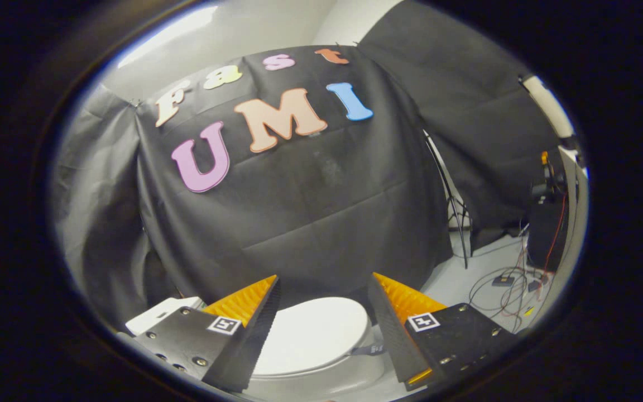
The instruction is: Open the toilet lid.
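My tongs [324, 282] are spread wide, empty, above the closed white oval plastic toilet lid [313, 335]; approx. centred so fingers can drop to its rim for lifting.

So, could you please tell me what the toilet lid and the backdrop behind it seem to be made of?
The toilet lid, lying closed between the open gripper's fingers, looks like smooth white plastic with a soft sheen; ceramic cannot be ruled out. The backdrop appears to be matte black fabric, judging by its creases, folds and draped edges.
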A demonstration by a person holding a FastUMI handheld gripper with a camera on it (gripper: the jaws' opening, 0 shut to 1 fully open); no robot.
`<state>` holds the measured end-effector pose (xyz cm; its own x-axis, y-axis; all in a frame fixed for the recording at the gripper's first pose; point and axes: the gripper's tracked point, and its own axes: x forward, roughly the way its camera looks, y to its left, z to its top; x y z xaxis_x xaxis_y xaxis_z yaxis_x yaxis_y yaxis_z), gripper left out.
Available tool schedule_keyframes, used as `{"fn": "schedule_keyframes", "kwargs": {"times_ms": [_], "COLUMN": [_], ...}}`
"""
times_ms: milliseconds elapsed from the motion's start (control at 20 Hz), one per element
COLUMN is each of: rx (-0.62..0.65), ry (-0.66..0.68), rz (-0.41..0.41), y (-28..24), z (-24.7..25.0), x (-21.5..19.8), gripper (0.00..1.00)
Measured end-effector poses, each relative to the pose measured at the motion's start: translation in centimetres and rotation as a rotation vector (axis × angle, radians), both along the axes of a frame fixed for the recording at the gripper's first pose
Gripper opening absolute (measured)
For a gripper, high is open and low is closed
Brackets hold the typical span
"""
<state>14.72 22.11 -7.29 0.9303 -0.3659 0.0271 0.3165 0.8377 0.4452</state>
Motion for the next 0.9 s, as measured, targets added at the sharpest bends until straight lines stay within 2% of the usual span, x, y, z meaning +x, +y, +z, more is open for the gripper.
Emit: {"fn": "schedule_keyframes", "kwargs": {"times_ms": [400,500,600,900], "rx": [0.246,0.310,0.359,0.500], "ry": [0.069,0.087,0.087,0.090], "rz": [0.098,0.067,0.026,-0.058], "y": [4.7,4.7,4.3,1.7], "z": [-10.9,-13.2,-15.0,-19.5], "x": [3.8,4.1,4.2,5.0], "gripper": [0.93,0.92,0.85,0.85]}}
